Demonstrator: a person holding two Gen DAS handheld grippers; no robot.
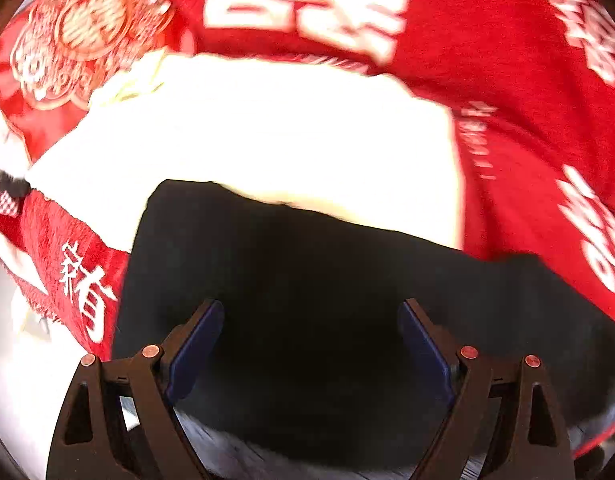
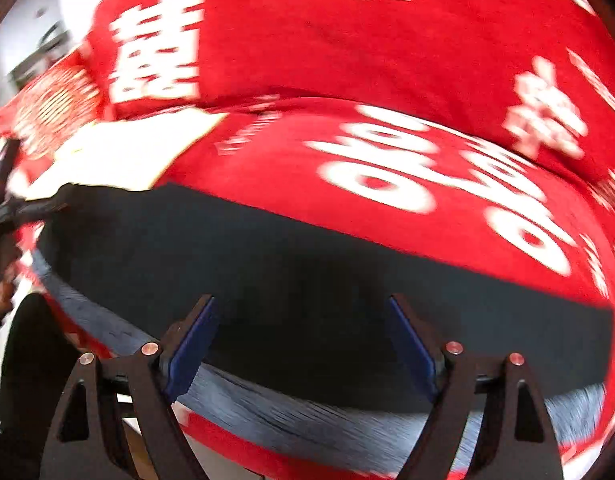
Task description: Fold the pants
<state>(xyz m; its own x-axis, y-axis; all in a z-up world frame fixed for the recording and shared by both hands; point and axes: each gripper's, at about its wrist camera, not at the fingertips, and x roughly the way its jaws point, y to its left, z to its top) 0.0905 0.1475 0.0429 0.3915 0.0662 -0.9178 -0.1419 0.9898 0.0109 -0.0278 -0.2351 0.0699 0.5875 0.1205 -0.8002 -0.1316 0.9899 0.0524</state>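
Both views motion-blurred; we can't resolve fabric detail. Dark pants (image 1: 307, 300) lie flat on red printed cover (image 1: 507, 80). Left gripper (image 1: 310, 312) jaws wide, nothing held. Right gripper (image 2: 303, 308) same, empty. White cloth (image 1: 267, 128) large in left view, sliver in right. Pants' edges cut off.

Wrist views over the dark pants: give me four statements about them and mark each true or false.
1. The left claw is clamped shut on the pants. False: it is open, nothing pinched between its pads.
2. The pants lie on a red cloth with white characters. True.
3. The right claw is open above the pants. True.
4. A white cloth lies on top of the pants. False: in the left wrist view the pants' edge overlaps the white cloth.
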